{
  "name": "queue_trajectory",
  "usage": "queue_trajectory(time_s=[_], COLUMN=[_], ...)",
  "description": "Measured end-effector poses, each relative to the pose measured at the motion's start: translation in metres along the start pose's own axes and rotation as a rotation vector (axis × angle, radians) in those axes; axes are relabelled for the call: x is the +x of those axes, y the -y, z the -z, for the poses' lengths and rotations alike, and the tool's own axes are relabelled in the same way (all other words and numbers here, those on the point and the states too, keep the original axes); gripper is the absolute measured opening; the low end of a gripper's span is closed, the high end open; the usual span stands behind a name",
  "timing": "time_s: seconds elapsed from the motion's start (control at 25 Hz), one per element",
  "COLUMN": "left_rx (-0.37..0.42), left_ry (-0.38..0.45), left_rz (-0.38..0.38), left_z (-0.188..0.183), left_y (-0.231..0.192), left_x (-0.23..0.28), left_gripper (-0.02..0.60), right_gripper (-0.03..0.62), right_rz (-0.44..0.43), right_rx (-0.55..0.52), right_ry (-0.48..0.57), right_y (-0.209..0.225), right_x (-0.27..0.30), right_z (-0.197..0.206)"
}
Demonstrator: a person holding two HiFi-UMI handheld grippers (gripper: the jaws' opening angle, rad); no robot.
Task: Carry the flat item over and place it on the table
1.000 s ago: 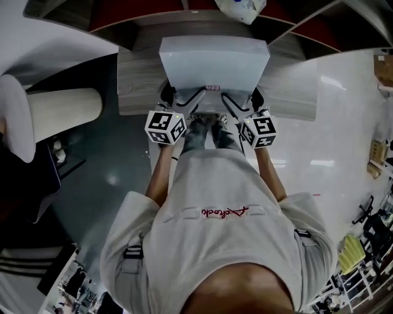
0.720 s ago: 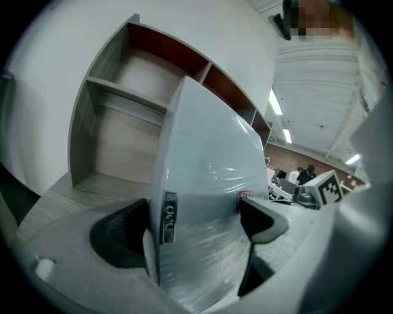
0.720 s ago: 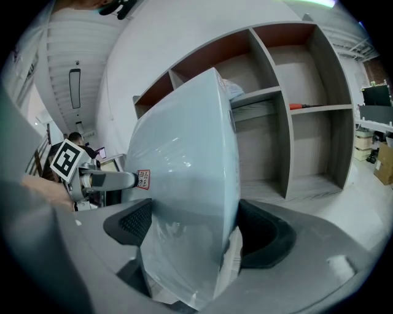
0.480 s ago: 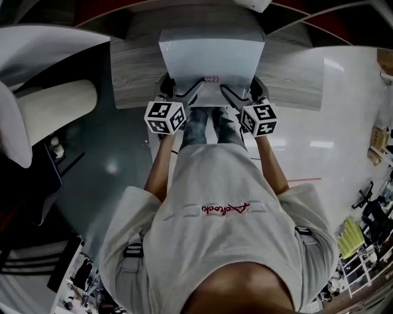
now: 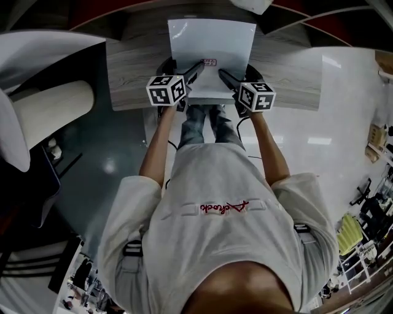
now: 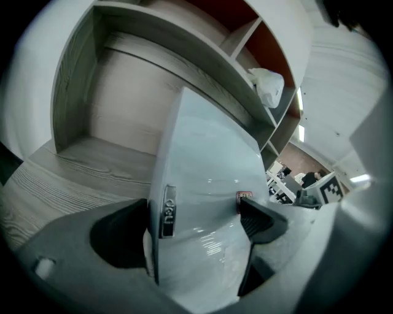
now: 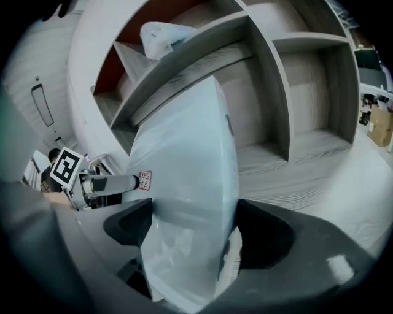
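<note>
Silver-grey laptop is clamped at its near edge by left gripper and right gripper, over the wooden desk's near edge. Placing step, by judgement: lower it flat, then release.

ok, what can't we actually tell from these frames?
Whether the flat item rests on the table or hangs above it: head view looks straight down; the item itself blocks both gripper views.
Label print: too small in every view.
White bag: cut off by the head view's top edge, tiny in the gripper views.
Pad contact of the left hand-held gripper and right hand-held gripper: hidden behind the item.
</note>
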State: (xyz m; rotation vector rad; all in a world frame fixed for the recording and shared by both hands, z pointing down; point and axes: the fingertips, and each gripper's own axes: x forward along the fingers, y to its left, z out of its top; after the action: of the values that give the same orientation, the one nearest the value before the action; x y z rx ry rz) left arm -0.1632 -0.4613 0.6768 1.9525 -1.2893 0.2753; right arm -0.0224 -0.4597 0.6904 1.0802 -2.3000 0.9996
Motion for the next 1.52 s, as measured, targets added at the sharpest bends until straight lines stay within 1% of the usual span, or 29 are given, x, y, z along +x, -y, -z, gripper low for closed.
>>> queue_trajectory(time_s=[0.2, 0.4, 0.68, 0.88, 1.28, 1.4, 1.52], left_rx=[-0.05, -0.109, -0.156, -0.144, -0.141, -0.126, -0.083], left_ry=[-0.072, -0.113, -0.148, -0.168, -0.167, -0.147, -0.098], left_rz=[-0.015, -0.037, -0.064, -0.069, -0.057, -0.065, -0.082], left_z=[-0.002, 0.005, 0.015, 0.02, 0.017, 0.011, -0.002], left_y=[-0.017, -0.037, -0.051, -0.057, -0.058, -0.061, -0.057], left_x=[0.028, 0.051, 0.068, 0.075, 0.076, 0.068, 0.055], left_gripper=[0.482, 0.482, 0.482, 0.482, 0.482, 0.48, 0.475], right_gripper=[0.445, 0.44, 0.439, 0.44, 0.445, 0.425, 0.413], right_rz=[0.009, 0.012, 0.027, 0.034, 0.031, 0.047, 0.061], right_rx=[0.074, 0.111, 0.147, 0.18, 0.172, 0.115, 0.054], right_ry=[-0.032, -0.061, -0.095, -0.105, -0.089, -0.064, -0.016], right_y=[0.017, 0.031, 0.044, 0.05, 0.05, 0.051, 0.05], right_x=[0.025, 0.05, 0.071, 0.077, 0.08, 0.073, 0.059], right_z=[-0.008, -0.013, -0.008, -0.001, -0.004, -0.011, -0.027])
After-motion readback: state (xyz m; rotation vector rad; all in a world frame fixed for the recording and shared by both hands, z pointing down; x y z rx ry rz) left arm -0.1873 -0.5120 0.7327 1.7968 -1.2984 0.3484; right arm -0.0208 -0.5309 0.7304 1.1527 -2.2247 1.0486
